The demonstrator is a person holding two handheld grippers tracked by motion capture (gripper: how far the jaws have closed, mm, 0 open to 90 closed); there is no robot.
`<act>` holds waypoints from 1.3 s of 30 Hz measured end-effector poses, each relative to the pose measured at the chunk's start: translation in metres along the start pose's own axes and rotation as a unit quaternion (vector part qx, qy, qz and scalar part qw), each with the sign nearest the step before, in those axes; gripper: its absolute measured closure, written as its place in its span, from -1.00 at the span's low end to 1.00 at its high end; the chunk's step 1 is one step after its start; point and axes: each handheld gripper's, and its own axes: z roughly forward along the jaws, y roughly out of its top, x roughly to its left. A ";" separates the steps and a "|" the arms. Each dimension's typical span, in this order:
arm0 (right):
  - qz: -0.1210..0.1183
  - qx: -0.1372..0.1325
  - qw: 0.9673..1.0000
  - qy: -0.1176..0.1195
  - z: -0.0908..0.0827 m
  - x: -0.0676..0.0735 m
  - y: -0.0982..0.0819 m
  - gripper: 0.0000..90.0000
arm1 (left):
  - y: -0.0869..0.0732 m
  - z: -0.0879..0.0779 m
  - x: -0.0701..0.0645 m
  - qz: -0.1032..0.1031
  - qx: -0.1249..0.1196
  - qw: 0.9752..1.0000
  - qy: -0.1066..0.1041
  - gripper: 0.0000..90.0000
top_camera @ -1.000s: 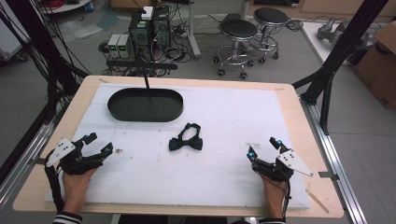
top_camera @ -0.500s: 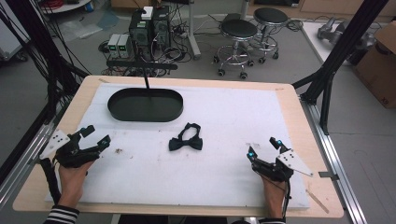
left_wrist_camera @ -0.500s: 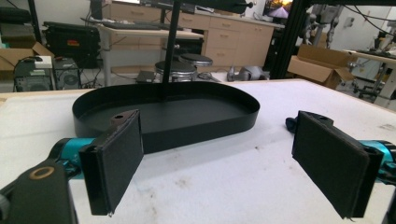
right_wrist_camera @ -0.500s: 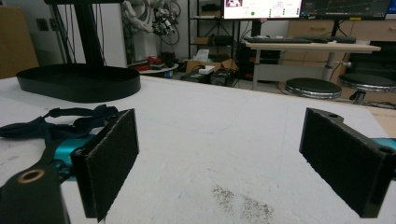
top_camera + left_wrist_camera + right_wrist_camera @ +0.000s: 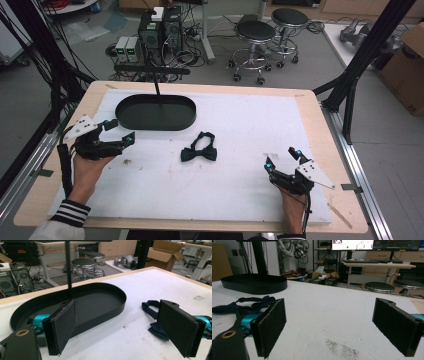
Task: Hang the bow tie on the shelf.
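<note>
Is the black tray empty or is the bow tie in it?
Empty: the tray shows a bare floor, and the bow tie lies on the table outside it.

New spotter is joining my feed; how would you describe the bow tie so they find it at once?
Start at the white mat covering the table, then find the black oval tray at its far left. Just nearer and right of the tray lies the bow tie, the only soft, dark, knotted thing there.

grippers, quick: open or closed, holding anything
Left gripper: open, holding nothing, near the black tray.
Right gripper: open, holding nothing, off to the side of the bow tie.
</note>
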 end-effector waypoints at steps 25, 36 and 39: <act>0.001 0.001 1.000 -0.001 0.000 0.000 0.000 -0.76 | 0.047 0.083 -0.043 0.028 0.161 0.984 -0.073 -0.63; 0.003 0.000 1.000 0.000 0.000 0.000 0.000 -0.76 | 0.041 0.119 -0.065 0.035 0.228 0.970 -0.078 -0.62; 0.001 -0.002 1.000 0.000 0.000 -0.001 0.000 -0.76 | 0.038 0.127 -0.070 0.033 0.239 0.967 -0.077 -0.61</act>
